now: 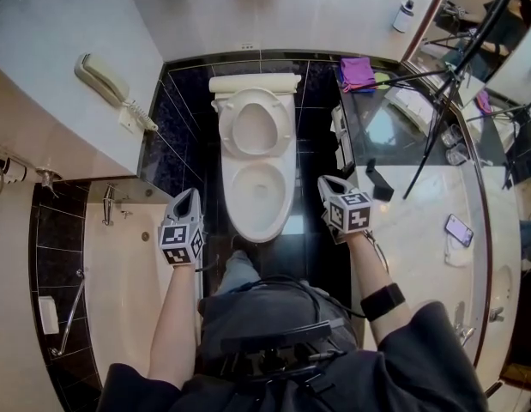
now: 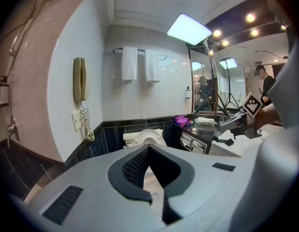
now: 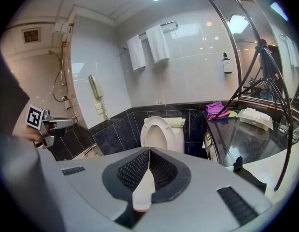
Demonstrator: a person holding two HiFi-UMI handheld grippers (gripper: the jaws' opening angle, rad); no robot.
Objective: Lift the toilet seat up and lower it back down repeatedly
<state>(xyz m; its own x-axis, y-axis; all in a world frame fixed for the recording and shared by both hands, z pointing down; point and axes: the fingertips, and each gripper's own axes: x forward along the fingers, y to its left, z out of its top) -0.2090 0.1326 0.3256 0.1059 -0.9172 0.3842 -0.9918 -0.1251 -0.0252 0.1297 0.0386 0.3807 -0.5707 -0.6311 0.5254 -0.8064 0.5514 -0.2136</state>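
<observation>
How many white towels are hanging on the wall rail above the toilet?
2. Both hang side by side on the towel rail: the left towel and the right towel. Nothing suggests another one hidden behind them.

The right gripper (image 3: 149, 151) is seen with its dark ribbed jaws brought together at the tips, and nothing is gripped between them. Beyond them, a white oval toilet seat (image 3: 157, 120) is stood upright against the white cistern (image 3: 177, 122), which is backed by dark glossy wall tiles (image 3: 115, 134). The left gripper (image 3: 67, 122), with its black-and-white marker cube, is held in the air at the far left. Two white towels (image 3: 148, 48) are hung high on the wall, a beige wall telephone (image 3: 95, 88) is mounted below them, and a purple cloth (image 3: 217, 109) is laid on the dark polished counter (image 3: 246, 139).
</observation>
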